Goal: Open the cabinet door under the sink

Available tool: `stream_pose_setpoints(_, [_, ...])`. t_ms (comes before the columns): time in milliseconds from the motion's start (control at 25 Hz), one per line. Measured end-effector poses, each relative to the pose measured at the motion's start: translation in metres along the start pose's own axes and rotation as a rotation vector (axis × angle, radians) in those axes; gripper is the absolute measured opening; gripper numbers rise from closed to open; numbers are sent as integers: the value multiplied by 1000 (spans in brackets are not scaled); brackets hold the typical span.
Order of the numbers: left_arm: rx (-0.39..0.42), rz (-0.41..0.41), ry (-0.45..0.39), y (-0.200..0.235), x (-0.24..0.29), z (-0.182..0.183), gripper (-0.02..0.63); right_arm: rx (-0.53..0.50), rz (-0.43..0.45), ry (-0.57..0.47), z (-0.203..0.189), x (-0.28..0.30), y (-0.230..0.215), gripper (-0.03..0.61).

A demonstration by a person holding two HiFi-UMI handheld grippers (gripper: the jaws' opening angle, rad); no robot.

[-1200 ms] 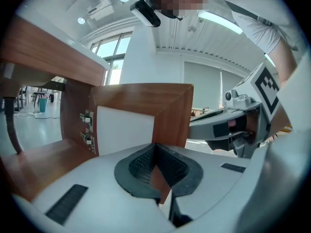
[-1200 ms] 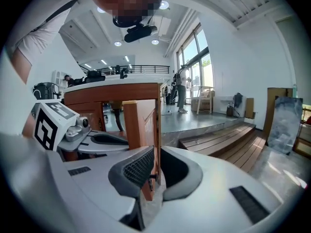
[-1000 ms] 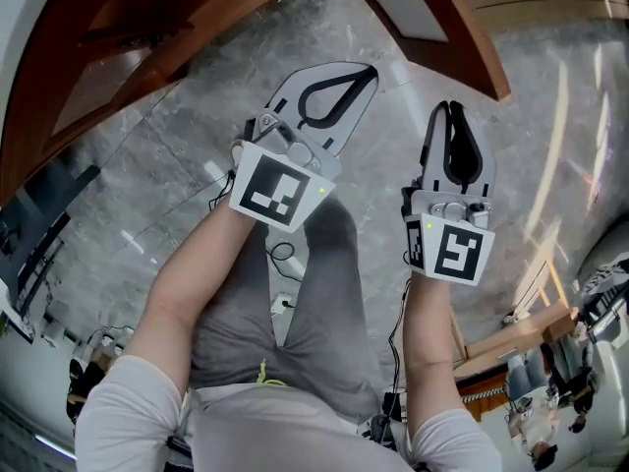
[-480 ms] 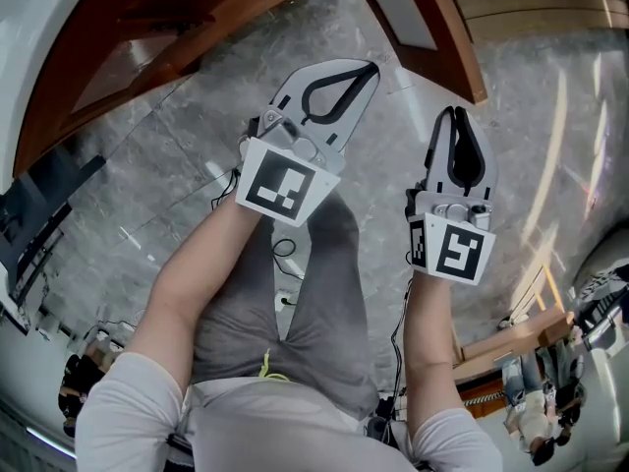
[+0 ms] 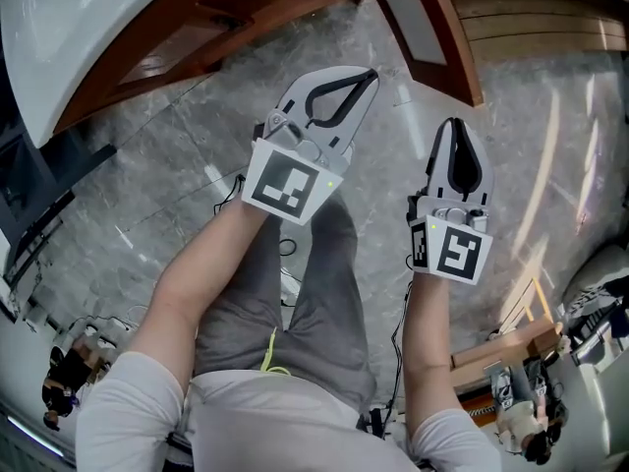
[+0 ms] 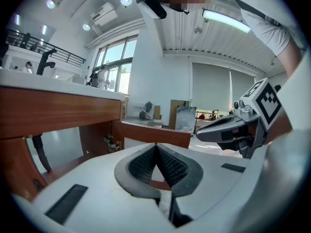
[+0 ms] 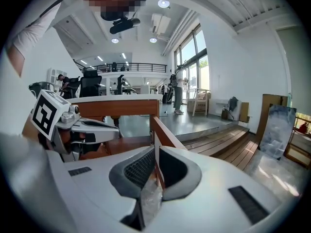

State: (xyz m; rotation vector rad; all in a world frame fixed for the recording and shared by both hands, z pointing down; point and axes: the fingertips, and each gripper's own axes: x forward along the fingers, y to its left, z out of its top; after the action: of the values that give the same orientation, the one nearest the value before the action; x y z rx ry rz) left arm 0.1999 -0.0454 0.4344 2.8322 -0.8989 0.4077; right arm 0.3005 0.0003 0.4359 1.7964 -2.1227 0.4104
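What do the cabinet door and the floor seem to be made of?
The cabinet door looks like reddish-brown wood, smooth and varnished, framing a pale flat panel, perhaps frosted glass or laminate. The floor looks like polished grey stone or marble-look tile: pale veins, thin joint lines and bright reflections show on it.

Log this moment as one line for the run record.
cabinet door: open | left hand-held gripper: shut, empty | right hand-held gripper: shut, empty | both clear of the door
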Motion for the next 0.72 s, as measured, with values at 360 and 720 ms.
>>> stream_pose_setpoints(360, [-3,52,-19,29,-51,83,11,-27,65,-13,85,-12,40,43])
stream_pose_setpoints(720, [3,108,-48,62,-103,152,11,-48,109,-28,158,-17,81,41])
